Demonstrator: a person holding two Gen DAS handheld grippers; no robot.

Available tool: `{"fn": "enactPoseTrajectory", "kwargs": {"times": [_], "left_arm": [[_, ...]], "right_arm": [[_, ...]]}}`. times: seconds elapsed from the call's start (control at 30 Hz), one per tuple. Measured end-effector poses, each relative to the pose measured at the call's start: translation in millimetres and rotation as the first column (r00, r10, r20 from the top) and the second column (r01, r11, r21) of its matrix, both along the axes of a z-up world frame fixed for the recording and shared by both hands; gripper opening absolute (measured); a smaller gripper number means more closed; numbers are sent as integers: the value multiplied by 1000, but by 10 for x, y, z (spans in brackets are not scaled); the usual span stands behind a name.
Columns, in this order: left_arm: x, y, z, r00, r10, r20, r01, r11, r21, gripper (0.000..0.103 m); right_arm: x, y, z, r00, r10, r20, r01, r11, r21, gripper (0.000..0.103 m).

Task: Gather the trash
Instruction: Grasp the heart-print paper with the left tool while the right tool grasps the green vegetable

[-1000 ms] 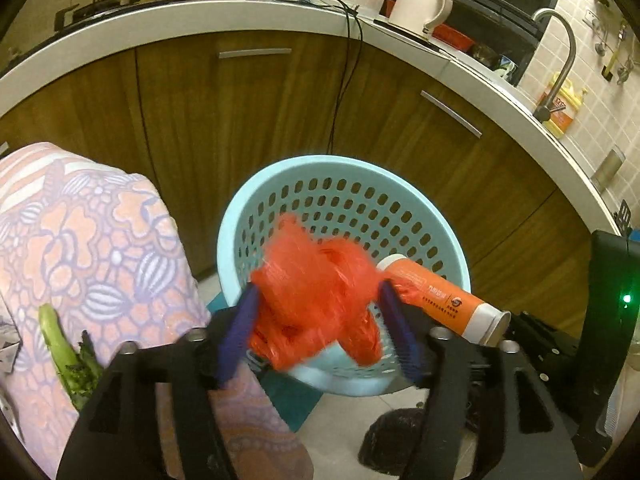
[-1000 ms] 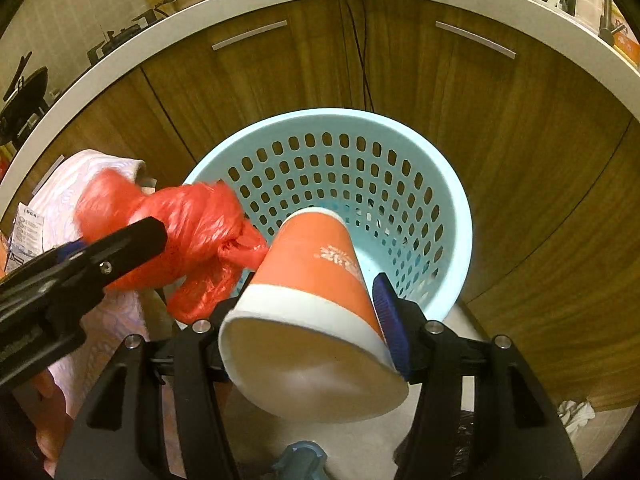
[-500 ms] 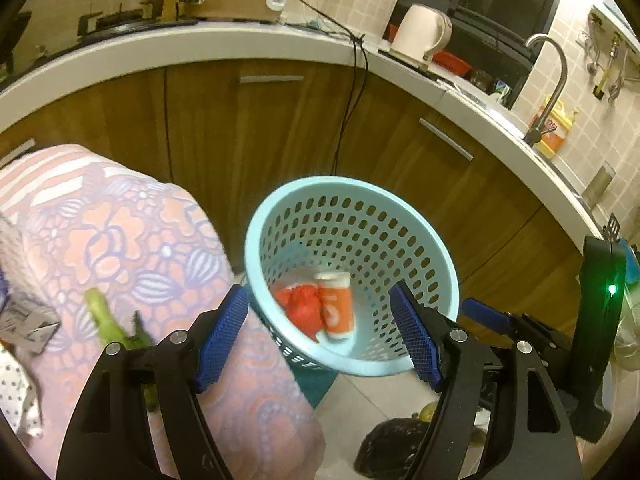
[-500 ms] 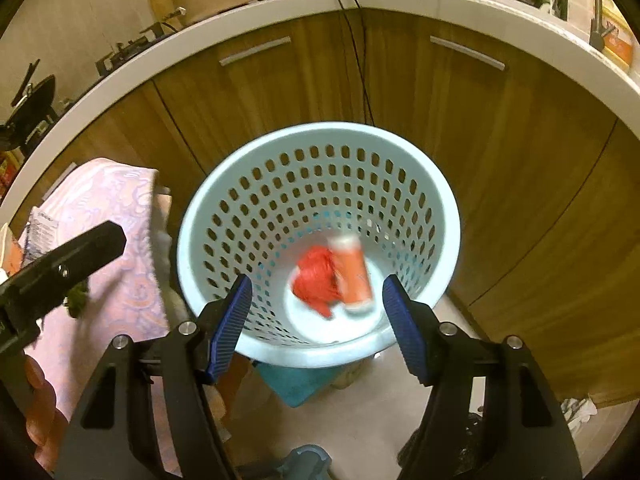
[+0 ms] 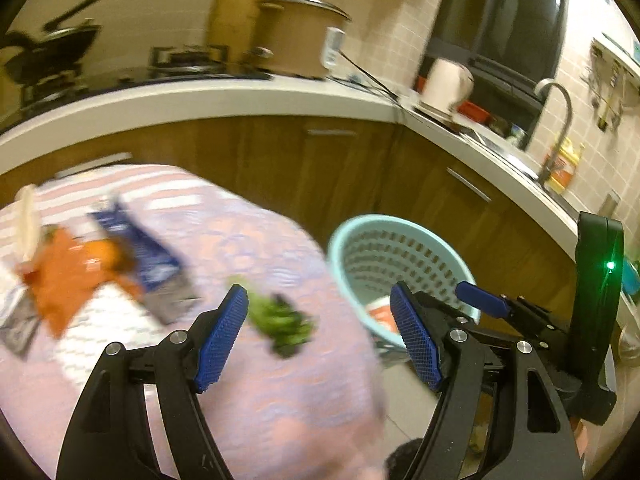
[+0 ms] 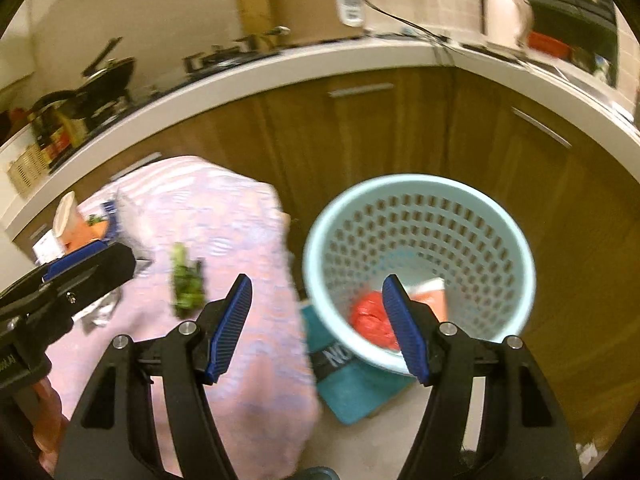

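Lettering on the teal mat [image 6: 352, 376] beside the basket [image 6: 516, 256] is blurred, perhaps "NO", while left gripper [image 5: 320, 336] and right gripper [image 6: 316, 328] gape empty

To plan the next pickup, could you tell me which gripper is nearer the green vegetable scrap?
Left. The left gripper has the green vegetable scrap just ahead between its open fingers; the right gripper sits farther right, toward the basket.
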State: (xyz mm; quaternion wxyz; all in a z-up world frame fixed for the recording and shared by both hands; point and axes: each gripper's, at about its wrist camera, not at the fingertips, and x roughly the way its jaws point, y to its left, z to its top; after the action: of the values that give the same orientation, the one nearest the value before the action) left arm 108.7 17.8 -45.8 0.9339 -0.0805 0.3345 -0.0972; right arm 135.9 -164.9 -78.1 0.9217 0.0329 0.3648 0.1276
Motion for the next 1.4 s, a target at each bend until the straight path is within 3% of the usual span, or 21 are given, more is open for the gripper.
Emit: {"fn": "enactPoseTrajectory", "kwargs": {"times": [0.17, 0.37, 0.63, 1.0, 1.13, 1.2, 1.27, 1.37, 1.4], "left_arm": [[-299, 520, -8, 990, 139, 26, -139, 990, 21, 72], [-517, 1024, -147, 970, 243, 21, -244, 970, 17, 72], [-407, 1259, -453, 953, 298, -64, -298, 955, -1, 72], [-139, 1276, -567, 941, 305, -150, -306, 952, 13, 74], [-119, 1281, -619, 942, 285, -178, -289, 957, 3, 56], [-144, 1280, -631, 942, 284, -179, -288, 958, 4, 50], [-179, 1277, -637, 948, 259, -183, -266, 964, -16, 36], [-249, 1269, -645, 954, 233, -188, -245, 968, -46, 27], [-272, 1257, -641, 957, 226, -185, -238, 970, -48, 25]], "right_arm": [[-28, 389, -54, 996, 81, 30, -81, 997, -5, 63], [-6, 690, -175, 989, 143, 29, -143, 990, 13, 63], [214, 996, -330, 984, 179, 5, -178, 984, -29, 64], [380, 1100, -467, 979, 192, -61, -196, 978, -65, 64], [356, 1215, -473, 972, 226, -60, -232, 965, -123, 62], [325, 1277, -481, 969, 240, -58, -246, 957, -153, 51], [302, 1306, -476, 965, 256, -52, -261, 953, -157, 40], [280, 1326, -474, 965, 258, -46, -262, 950, -167, 23], [274, 1317, -475, 964, 260, -47, -264, 951, -159, 21]]}}
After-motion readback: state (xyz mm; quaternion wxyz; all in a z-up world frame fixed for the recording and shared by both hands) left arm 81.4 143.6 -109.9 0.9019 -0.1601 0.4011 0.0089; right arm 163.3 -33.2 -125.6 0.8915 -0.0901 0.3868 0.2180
